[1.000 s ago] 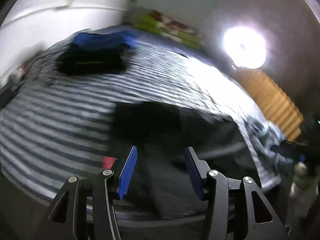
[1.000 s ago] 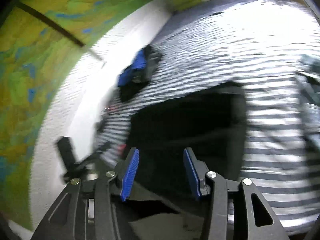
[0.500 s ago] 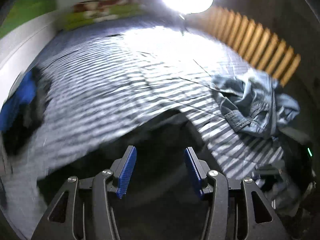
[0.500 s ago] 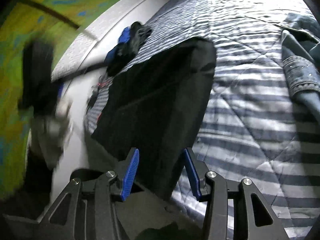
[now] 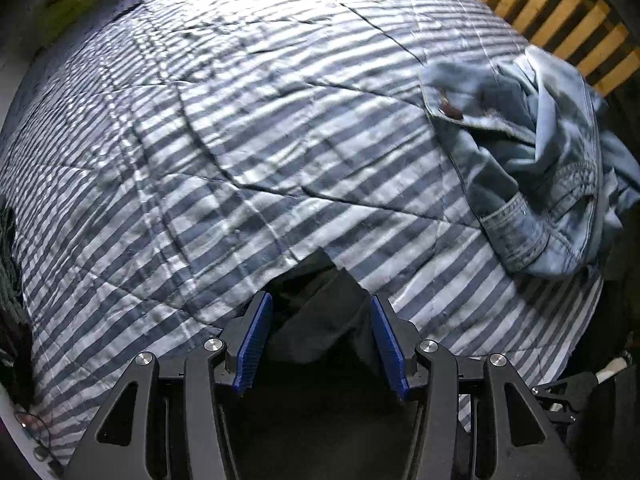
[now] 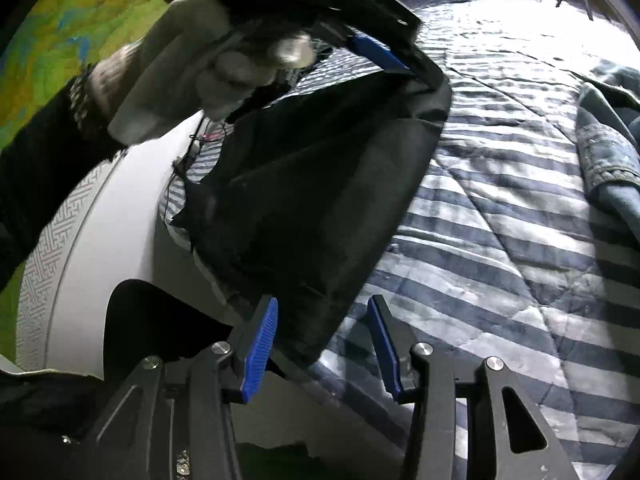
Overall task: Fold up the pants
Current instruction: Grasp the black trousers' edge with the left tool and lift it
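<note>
Fingers on my left gripper (image 5: 320, 344) stand wide around the black pants' (image 6: 320, 184) far corner; the right gripper (image 6: 322, 350) gapes at the near corner. I'd pinch both edges squarely, lifting evenly off the striped quilt (image 5: 280, 120).

Black pants (image 6: 320, 184), blue-and-white striped quilt (image 5: 240, 140), light blue denim (image 5: 532, 168), blue gripper pads (image 5: 252, 344)
</note>
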`<action>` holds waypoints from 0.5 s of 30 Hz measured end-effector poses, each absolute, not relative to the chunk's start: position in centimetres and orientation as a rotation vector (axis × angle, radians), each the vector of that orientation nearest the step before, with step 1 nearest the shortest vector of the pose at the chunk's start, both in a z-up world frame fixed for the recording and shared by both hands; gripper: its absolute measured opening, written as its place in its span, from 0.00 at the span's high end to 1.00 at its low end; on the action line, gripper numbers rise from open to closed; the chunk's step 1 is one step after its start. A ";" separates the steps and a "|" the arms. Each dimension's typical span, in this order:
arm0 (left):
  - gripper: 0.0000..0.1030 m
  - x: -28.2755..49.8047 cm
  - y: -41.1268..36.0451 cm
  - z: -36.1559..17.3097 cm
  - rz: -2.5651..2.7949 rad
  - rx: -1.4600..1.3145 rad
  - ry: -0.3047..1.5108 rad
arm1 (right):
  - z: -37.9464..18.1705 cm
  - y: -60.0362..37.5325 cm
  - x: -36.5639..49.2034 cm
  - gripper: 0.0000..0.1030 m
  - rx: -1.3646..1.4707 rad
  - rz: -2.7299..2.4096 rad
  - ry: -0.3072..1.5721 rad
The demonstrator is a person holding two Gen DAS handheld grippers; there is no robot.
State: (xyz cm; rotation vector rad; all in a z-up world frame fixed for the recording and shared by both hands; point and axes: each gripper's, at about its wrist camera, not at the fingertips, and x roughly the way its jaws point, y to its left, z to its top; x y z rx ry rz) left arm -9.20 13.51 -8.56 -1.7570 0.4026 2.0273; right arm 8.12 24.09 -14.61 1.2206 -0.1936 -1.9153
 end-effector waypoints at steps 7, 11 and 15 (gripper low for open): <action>0.76 -8.8 14.6 -8.5 2.017 -1.729 0.468 | -14.7 23.1 9.1 0.61 1.219 -1.928 -0.149; 0.98 -8.3 14.4 -8.2 2.074 -1.702 0.485 | -14.8 23.3 8.8 0.84 1.214 -1.943 -0.178; 0.98 -7.6 14.5 -7.8 2.127 -1.669 0.554 | -14.6 23.1 9.0 0.90 1.191 -1.968 -0.162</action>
